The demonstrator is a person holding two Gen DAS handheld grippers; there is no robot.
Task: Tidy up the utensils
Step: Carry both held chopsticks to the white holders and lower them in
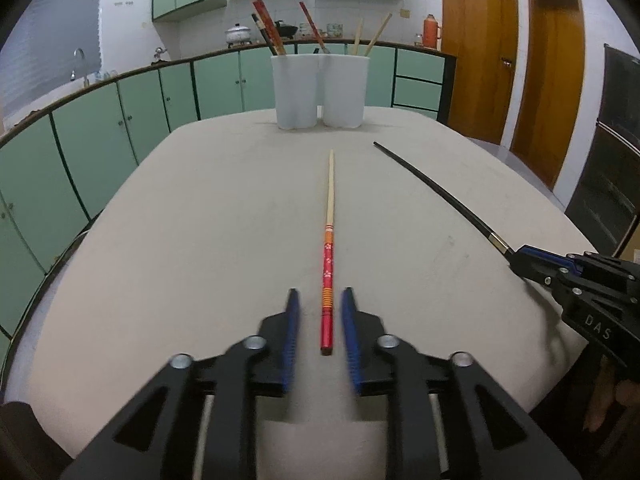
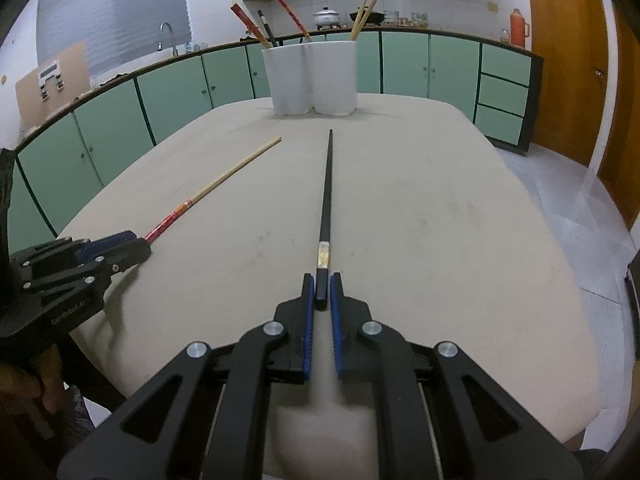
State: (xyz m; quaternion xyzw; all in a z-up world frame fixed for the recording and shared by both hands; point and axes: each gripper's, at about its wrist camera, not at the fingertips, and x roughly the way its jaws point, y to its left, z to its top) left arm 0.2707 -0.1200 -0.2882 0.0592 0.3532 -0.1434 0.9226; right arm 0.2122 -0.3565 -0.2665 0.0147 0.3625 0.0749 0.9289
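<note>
Left gripper (image 1: 320,300) fingers standing apart, red-handled chopstick (image 1: 328,264) lying between them untouched, long axis running straight ahead toward the holder (image 1: 320,92). Right gripper (image 2: 321,284) fingers clamping the black chopstick (image 2: 326,192).

My table (image 1: 200,220), covered in a plain beige cloth, carries a white twin-cup holder (image 1: 320,90) at its far edge with chopsticks standing in it. Nearer to me a red-handled chopstick (image 1: 328,256) lies flat, pointing toward the holder. To its right a black chopstick (image 2: 326,188) points the same way.
</note>
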